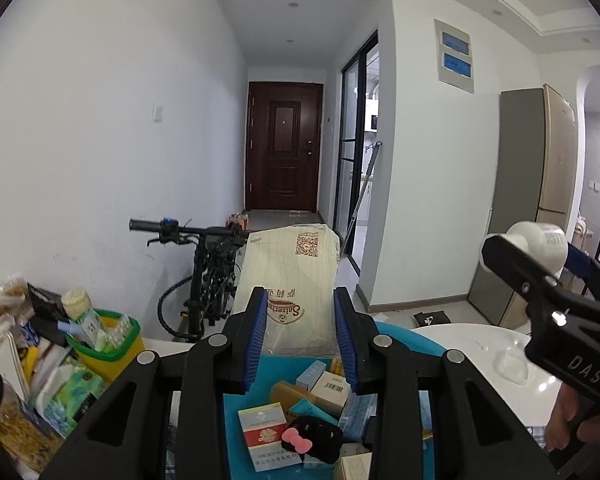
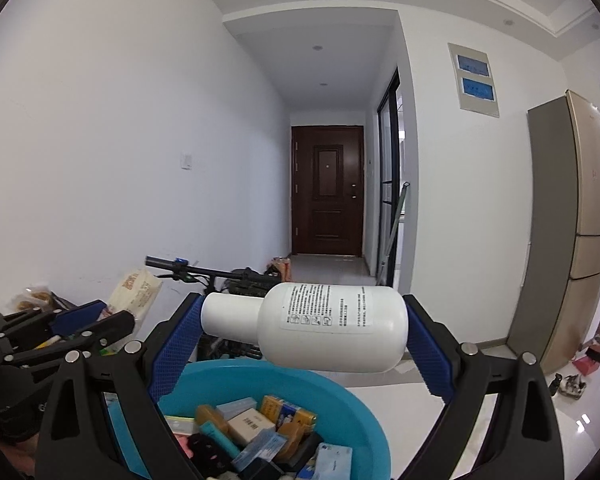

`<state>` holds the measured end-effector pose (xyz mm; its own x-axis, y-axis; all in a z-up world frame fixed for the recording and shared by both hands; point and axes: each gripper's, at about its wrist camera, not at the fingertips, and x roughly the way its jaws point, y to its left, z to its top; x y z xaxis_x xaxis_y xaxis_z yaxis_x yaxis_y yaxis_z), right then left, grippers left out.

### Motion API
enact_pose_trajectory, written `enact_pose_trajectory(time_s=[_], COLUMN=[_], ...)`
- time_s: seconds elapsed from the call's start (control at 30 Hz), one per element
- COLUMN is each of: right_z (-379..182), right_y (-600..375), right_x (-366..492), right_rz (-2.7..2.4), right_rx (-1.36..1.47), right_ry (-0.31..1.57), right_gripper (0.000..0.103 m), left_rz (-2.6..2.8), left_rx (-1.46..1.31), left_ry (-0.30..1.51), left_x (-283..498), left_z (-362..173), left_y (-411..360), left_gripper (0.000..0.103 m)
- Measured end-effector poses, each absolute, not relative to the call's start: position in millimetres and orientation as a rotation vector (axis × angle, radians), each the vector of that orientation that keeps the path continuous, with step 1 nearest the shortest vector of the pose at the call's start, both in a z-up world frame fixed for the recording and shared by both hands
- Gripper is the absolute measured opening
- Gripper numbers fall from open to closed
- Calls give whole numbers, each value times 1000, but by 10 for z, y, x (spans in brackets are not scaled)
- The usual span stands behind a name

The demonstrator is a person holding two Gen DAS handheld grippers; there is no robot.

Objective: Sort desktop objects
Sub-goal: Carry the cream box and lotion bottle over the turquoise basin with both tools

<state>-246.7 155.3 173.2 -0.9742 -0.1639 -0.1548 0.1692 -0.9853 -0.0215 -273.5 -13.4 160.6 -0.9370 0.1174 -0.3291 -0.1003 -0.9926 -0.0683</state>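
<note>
Left wrist view, far left: heap of snack packs (image 1: 8, 312) and a tissue pack (image 1: 70, 394) on the table edge. Next to it a yellow bin (image 1: 108, 354) with green rim, stuffed upright with a tube, small cartons and a blister strip; a cream-capped jar (image 1: 76, 302) sits behind it. Bike (image 1: 204, 280) against the wall beyond.

Centre: left gripper (image 1: 300, 336), blue pads set narrow and apart, nothing between them; a plastic-wrapped bag (image 1: 290, 280) stands behind, not pinched. Below the jaws, blue basin (image 1: 236, 432) full of small stuff: red-and-white carton (image 1: 266, 436), black pouch with pink bow (image 1: 312, 438), white barcode box (image 1: 330, 390), pale blue box (image 1: 310, 374), tan bar (image 1: 290, 394), teal piece, more boxes underneath, all jumbled and touching.

Right: white table (image 1: 480, 344) with a clear wrapper (image 1: 512, 364) on it. Right gripper (image 2: 305, 330) comes in from the right edge of this view, person's hand (image 1: 580, 428) under it.

Right wrist view: left gripper shows at far left. Right gripper's jaws stand wide and clamp a white bottle (image 2: 320, 326) lengthwise, cap against the left pad, base against the right pad, label facing the camera. Bottle is held sideways in the air, above the far rim of the basin, not touching it. Basin contents seen again below: boxes, orange-blue pack (image 2: 286, 410), black pouch. Fridge (image 2: 568, 220) far right.
</note>
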Motion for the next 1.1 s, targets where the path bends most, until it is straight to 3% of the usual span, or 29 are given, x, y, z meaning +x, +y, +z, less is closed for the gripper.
enact_pose_trajectory(time_s=[0.5, 1.1], right_z=[1516, 1376], right_y=[1506, 1599], right_x=[-2633, -2942], right_rz=[-2920, -2857], right_rx=[274, 581], right_ry=[41, 34], right_gripper=[94, 94], left_rz=[2986, 2905], left_rx=[-554, -827], left_ry=[-104, -1], left_x=[-2921, -3128], left_z=[1368, 1138], left_y=[-245, -57], left_gripper=[35, 35])
